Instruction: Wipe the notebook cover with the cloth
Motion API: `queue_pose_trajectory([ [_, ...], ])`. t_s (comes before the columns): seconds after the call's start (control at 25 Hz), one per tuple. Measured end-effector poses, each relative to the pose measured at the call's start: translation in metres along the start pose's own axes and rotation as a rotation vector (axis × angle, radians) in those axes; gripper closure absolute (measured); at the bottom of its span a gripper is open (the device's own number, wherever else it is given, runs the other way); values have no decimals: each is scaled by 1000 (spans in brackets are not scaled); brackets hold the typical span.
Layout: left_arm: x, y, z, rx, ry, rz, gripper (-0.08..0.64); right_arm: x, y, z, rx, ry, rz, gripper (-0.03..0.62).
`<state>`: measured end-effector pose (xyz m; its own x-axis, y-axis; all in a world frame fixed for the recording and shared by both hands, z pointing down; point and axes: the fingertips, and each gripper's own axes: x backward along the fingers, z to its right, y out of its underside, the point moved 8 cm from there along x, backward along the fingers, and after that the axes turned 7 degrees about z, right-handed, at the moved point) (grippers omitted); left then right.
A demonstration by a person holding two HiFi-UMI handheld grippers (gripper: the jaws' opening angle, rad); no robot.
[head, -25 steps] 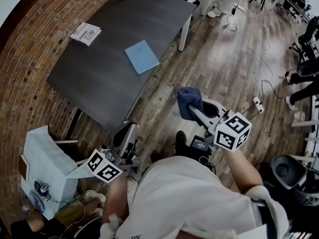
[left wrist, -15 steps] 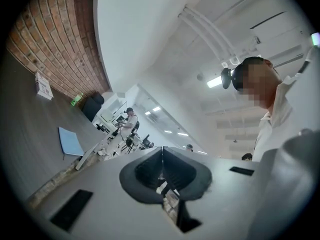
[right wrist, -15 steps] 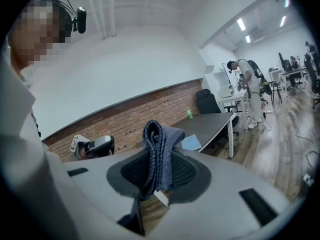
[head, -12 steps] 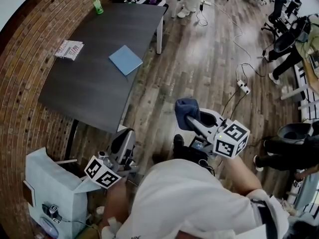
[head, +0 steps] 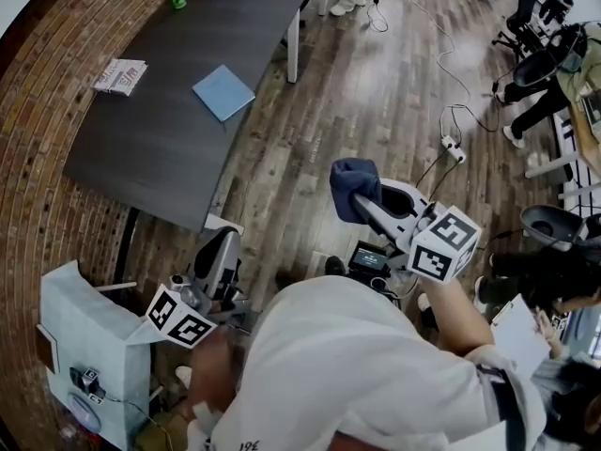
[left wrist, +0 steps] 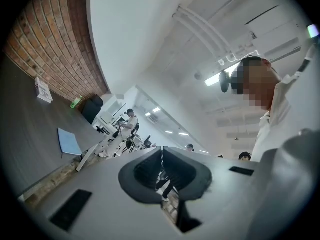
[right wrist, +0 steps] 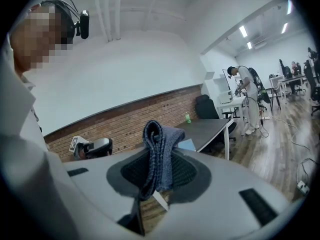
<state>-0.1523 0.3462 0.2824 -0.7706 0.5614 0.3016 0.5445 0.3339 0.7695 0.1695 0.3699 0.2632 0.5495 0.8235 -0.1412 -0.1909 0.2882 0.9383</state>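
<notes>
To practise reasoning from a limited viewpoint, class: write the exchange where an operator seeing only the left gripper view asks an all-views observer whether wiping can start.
Operator: The left gripper is shut and empty. Who has the cloth?
Observer: The right gripper, jaws clamped on it.
Operator: Is it over the notebook?
Observer: No. In the head view the notebook lies on the table, and the cloth is over the wooden floor, well apart.
</notes>
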Motion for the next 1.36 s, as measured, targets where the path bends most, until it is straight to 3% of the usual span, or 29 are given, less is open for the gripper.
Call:
queue_pose_trajectory([
  [0.28, -28, 25, 21, 0, -11, 2, 551, 20, -10, 32, -5, -17, 9, 491],
  [0.52, -41, 45, 28, 31, -11, -34, 551, 34, -6, 47, -35, 18, 6, 492],
  [1.36, -61, 59, 26, 55, 75, -97, 551, 37, -2, 48, 10, 83, 25, 495],
])
